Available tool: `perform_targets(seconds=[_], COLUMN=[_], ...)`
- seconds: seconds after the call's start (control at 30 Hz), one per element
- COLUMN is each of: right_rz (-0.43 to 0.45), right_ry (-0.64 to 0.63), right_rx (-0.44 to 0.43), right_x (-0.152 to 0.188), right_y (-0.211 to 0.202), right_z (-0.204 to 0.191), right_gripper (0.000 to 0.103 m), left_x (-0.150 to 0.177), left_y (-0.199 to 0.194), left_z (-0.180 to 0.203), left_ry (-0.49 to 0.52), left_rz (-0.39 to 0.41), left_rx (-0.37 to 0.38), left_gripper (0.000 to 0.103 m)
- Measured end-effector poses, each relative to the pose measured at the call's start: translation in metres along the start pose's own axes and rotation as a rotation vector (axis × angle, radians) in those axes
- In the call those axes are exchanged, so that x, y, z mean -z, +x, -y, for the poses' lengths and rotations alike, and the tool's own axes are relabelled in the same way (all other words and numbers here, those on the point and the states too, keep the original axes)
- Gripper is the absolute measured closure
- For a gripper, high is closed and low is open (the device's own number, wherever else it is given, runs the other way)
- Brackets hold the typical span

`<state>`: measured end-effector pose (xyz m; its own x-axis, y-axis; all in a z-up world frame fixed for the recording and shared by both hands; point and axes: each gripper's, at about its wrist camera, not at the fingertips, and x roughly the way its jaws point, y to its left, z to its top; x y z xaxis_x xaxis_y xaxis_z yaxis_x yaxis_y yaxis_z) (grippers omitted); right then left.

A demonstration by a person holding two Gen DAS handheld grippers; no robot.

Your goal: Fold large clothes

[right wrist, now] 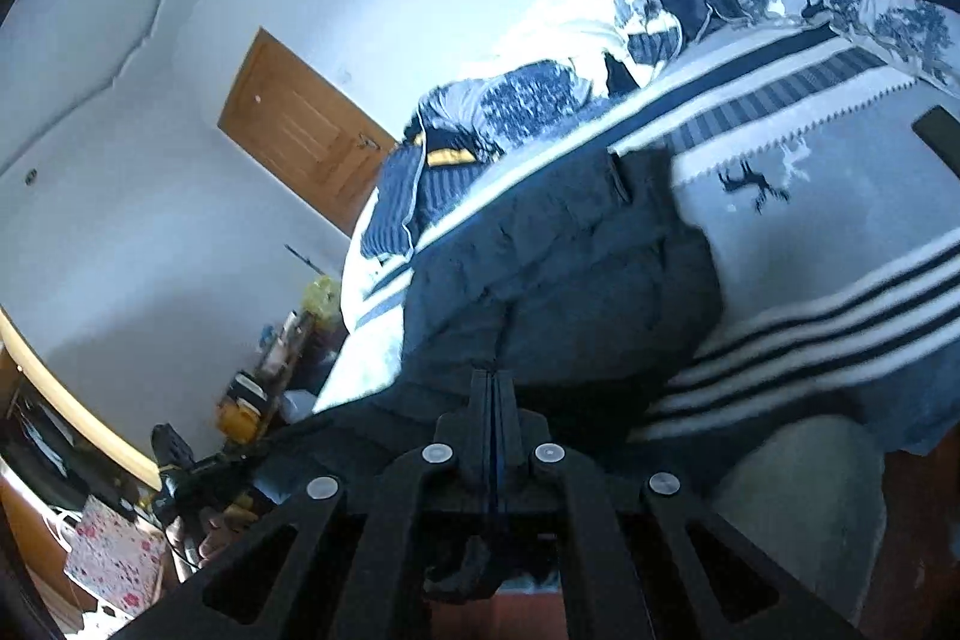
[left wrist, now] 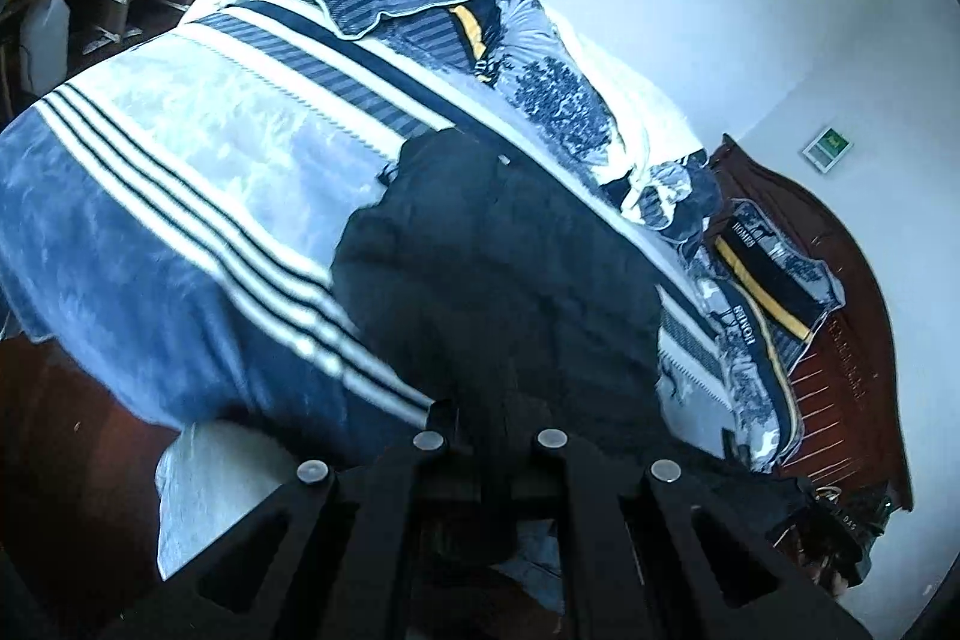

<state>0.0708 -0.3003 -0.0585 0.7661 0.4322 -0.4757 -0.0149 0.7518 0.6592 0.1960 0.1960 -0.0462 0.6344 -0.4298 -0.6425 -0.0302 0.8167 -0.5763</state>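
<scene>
A dark padded jacket (left wrist: 498, 268) lies spread on the bed (left wrist: 180, 172), its near hem hanging over the bed's front edge, on a blue-and-white striped blanket (right wrist: 840, 292). This looks like the start of a fold: both tools have hold of the hem near the edge. The right hand-held gripper (right wrist: 493, 394) has its fingers pressed together, seemingly pinching dark fabric, though the cloth between them is hard to make out. The left hand-held gripper (left wrist: 493, 418) sits in the jacket's hem with fabric between its fingers, apparently clamped. Next, I'd guess, the hem must be lifted evenly and carried toward the far side of the bed, where crumpled bedding (left wrist: 540, 58) lies
</scene>
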Motion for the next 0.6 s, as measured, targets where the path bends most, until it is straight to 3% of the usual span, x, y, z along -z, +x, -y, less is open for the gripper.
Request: perform_targets(seconds=[0.17,0.33,0.6], right_rz=[0.02,0.024,-0.03], right_ry=[-0.004,-0.028,-0.045], right_rx=[-0.021,-0.023,0.056], right_x=[-0.048,-0.109,-0.226], right_y=[0.018,0.06,0.177], right_z=[-0.005,-0.004,0.04], right_gripper=[0.102,0.102,0.102], left_x=[-0.054,-0.122,-0.206], left_y=[0.024,0.072,0.2], left_z=[0.012,0.042,0.049], left_ry=[0.005,0.073,0.081], left_rz=[-0.008,0.005,-0.043], left_rx=[0.05,0.03,0.019], left_gripper=[0.1,0.099,0.099])
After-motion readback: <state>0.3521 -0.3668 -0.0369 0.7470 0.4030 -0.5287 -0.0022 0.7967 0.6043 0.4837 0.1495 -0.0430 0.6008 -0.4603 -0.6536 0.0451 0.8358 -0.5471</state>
